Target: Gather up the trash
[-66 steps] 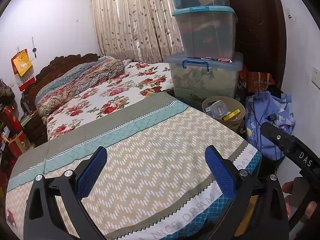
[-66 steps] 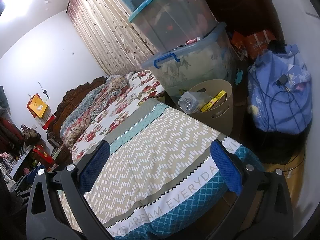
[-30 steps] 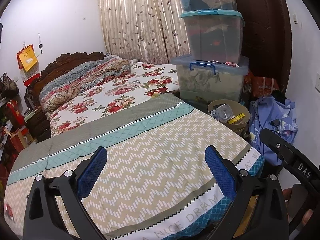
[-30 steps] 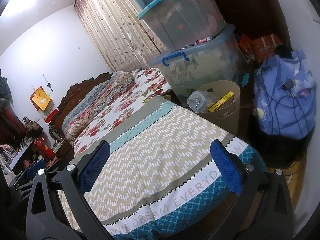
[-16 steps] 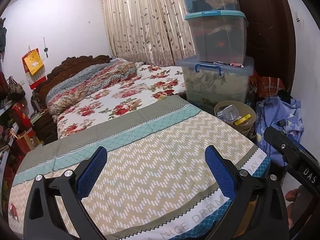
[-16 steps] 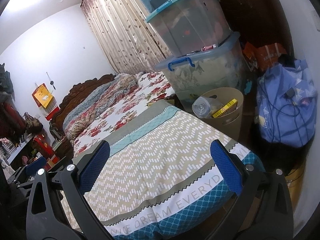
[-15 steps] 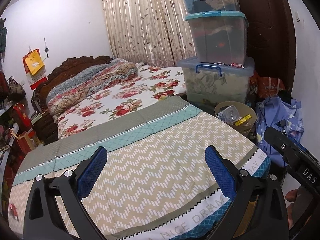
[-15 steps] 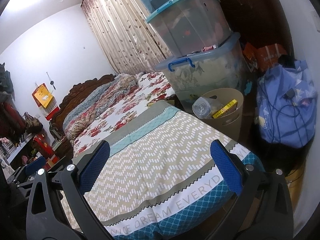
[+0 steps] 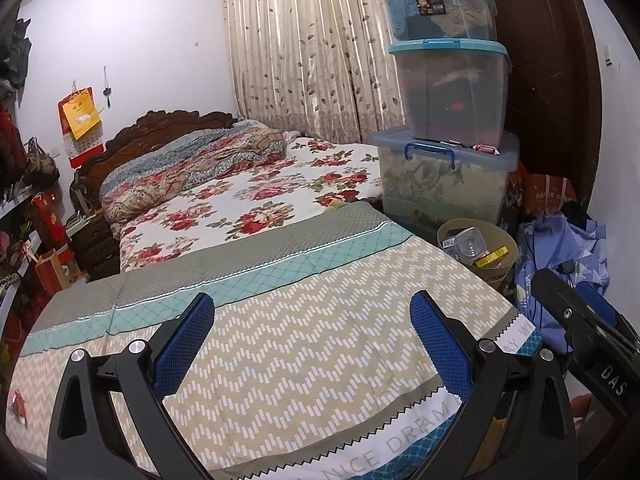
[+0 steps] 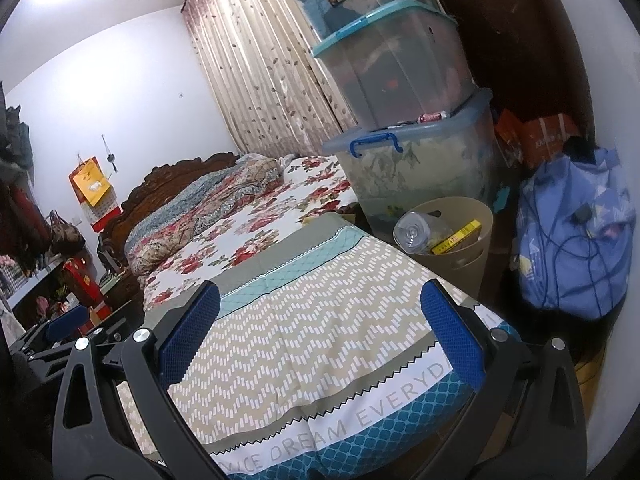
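The bed [image 9: 280, 216] occupies most of both views. A floral sheet covers its far half, and a folded patterned quilt [image 9: 188, 172] lies against the carved wooden headboard. A chevron-patterned cover [image 9: 304, 344] with a teal band and printed lettering along its edge spans the near half.

Three stacked storage boxes [image 9: 448, 128] stand at the far right corner of the bed, in front of the leaf-print curtain [image 9: 304, 48]. The lowest box carries a blue handle. A blue fabric bag [image 10: 576, 236] with a dark cable draped over it sits to the right, near the wall.

The tan waste bin [image 10: 476, 256] stands on the floor between the bed, the lowest storage box and the bag. The collected trash is inside it: a clear plastic bottle [image 10: 412, 232] lying on its side and a yellow strip-like item [image 10: 456, 238] leaning against the rim.

The left claw [image 9: 312, 348] is spread wide and holds nothing; it hovers over the near end of the chevron cover. The right claw [image 10: 320, 328] is likewise spread wide and empty, above the same cover. A small red item [image 9: 18, 400] lies on the cover at the far left edge of the left wrist view; its type cannot be determined.
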`<state>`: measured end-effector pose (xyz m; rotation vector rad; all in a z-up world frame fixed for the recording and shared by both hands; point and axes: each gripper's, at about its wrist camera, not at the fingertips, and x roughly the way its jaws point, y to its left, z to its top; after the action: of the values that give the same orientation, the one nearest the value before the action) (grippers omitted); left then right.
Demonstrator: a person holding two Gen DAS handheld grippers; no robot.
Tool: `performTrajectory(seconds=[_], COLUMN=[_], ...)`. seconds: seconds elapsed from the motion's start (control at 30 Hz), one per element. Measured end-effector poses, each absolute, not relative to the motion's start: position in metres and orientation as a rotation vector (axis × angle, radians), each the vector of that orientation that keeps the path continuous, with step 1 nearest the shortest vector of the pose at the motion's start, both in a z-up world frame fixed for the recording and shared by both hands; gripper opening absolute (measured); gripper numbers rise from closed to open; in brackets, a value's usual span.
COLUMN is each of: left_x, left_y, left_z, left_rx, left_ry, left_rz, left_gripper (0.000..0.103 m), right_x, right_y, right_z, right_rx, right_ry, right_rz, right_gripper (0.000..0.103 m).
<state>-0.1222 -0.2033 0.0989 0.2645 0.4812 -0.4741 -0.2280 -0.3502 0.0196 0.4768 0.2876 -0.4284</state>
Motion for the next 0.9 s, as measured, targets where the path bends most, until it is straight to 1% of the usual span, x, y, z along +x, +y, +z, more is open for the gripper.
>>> performTrajectory(seconds=[0.9], left_x=[-0.1179], left_y=[-0.1948], left_z=[0.0979], left_rx=[0.24], left_ry=[0.493], left_rz=[-0.432], left_gripper=[0.094], right_x=[-0.2235], right_y=[-0.3462], right_z=[0.0192], right_rx=[0.47], right_ry=[0.302], right_rz=[-0.415], right_gripper=[0.099])
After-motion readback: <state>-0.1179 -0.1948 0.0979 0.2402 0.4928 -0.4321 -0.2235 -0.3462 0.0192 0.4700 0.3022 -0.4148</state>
